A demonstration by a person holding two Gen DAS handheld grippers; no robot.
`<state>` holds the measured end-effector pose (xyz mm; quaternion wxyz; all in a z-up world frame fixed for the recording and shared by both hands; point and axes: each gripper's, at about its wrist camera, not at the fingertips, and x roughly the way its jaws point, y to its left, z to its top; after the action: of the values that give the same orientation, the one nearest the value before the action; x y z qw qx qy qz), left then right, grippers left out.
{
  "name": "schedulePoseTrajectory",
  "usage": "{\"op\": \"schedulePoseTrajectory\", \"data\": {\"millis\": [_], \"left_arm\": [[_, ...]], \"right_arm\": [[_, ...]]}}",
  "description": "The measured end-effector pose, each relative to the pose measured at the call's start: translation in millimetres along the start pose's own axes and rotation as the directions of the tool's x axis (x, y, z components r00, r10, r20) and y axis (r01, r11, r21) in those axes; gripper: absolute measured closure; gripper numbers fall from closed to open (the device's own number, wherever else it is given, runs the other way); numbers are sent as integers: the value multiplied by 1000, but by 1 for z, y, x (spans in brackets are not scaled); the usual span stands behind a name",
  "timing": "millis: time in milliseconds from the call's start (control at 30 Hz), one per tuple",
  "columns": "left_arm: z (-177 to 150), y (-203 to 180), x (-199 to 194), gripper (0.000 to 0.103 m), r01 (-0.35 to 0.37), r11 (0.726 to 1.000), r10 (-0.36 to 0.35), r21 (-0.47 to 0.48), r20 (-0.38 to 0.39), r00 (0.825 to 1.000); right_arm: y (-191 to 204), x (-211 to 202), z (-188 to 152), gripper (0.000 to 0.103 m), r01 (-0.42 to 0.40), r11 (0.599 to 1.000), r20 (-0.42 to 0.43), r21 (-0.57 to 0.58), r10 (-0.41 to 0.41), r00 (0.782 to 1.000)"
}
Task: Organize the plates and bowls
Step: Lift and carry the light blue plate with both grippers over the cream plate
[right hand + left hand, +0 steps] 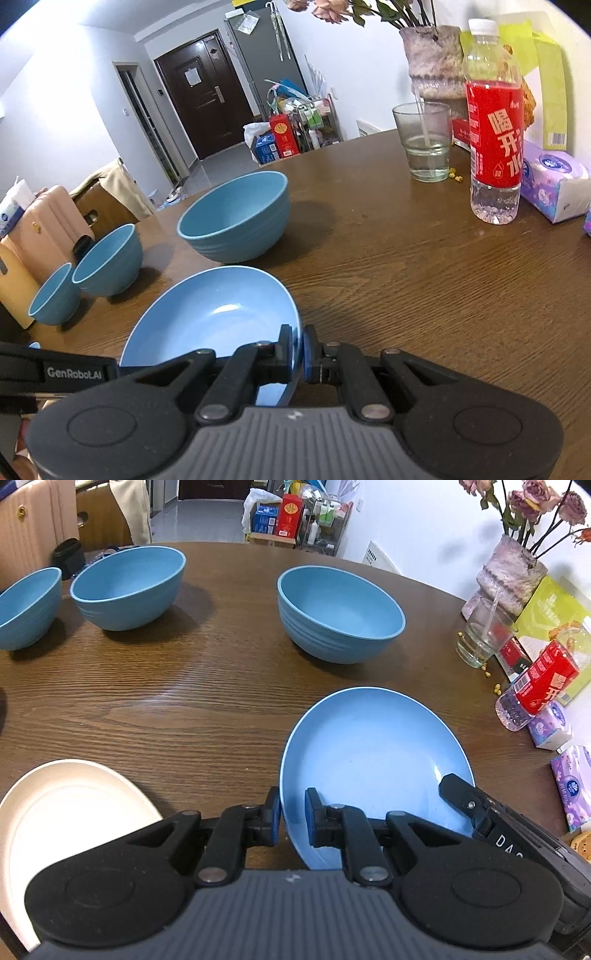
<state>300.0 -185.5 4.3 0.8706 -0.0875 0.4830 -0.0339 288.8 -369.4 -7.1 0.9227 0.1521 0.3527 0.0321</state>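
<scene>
A blue plate (373, 760) lies on the brown table, seen also in the right wrist view (214, 314). My left gripper (293, 818) straddles its left rim, with a small gap between the pads and the rim. My right gripper (298, 350) is shut on the plate's right rim; its finger also shows in the left wrist view (461, 797). A white plate (70, 823) lies at the near left. Three blue bowls stand beyond: a large one (340, 613) (236, 218), a middle one (129, 587) (110, 262) and a small one (27, 605) (55, 295).
Along the table's right edge stand a vase of dried flowers (509, 576), a glass with a straw (424, 144), a water bottle with a red label (495, 125), tissue packs (554, 181) and a green box (557, 609). A pink bag (40, 229) and chair sit at the left.
</scene>
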Motion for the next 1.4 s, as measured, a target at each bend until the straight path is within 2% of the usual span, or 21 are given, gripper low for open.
{"op": "schedulePoseTrajectory", "data": {"millis": [733,1400], "left_arm": [[-32,29,-56,89,4,1000,-3,-19,53,999],[-56,81,-90,89,-18,997,24,-75,89,996]], "right_arm": [[38,-47,-21,97,-26,999,27,-33,27,999],[92,-62,-49,97,-59,992,4,-109,59,998]]}}
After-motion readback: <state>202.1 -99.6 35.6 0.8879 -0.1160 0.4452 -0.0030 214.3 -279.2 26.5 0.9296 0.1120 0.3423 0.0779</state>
